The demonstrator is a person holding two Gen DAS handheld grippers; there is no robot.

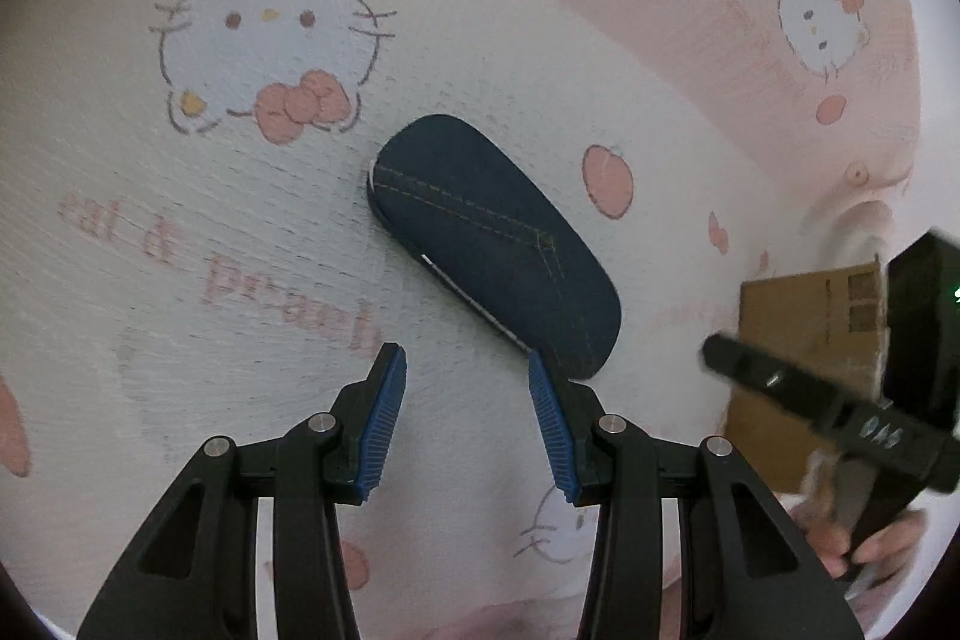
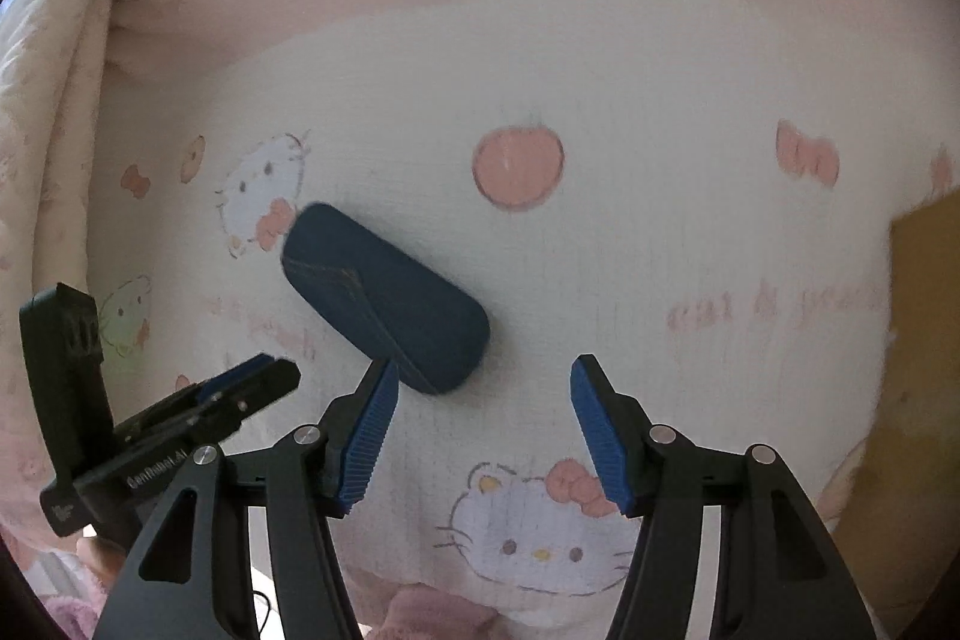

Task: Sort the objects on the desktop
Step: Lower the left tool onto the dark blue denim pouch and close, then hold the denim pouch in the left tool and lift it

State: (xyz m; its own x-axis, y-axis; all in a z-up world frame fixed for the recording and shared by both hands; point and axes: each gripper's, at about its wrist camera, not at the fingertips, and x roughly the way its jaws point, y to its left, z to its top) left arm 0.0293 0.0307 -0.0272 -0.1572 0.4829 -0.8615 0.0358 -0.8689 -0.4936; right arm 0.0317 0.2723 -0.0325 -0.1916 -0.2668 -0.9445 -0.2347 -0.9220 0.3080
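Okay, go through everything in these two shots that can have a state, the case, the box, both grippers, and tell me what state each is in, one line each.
Denim glasses case: closed, lying flat on the printed cloth, not gripped.
Cardboard box: standing on the cloth at the edge of view; whether it is open cannot be told.
Left gripper: open, nothing between the pads.
Right gripper: jaws opening, nothing between the pads.
Printed cloth: spread flat, bunched into a fold at one side.

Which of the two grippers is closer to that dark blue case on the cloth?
It is too close to call. The left gripper and the right gripper each have one fingertip at the case's near end; neither grips it.
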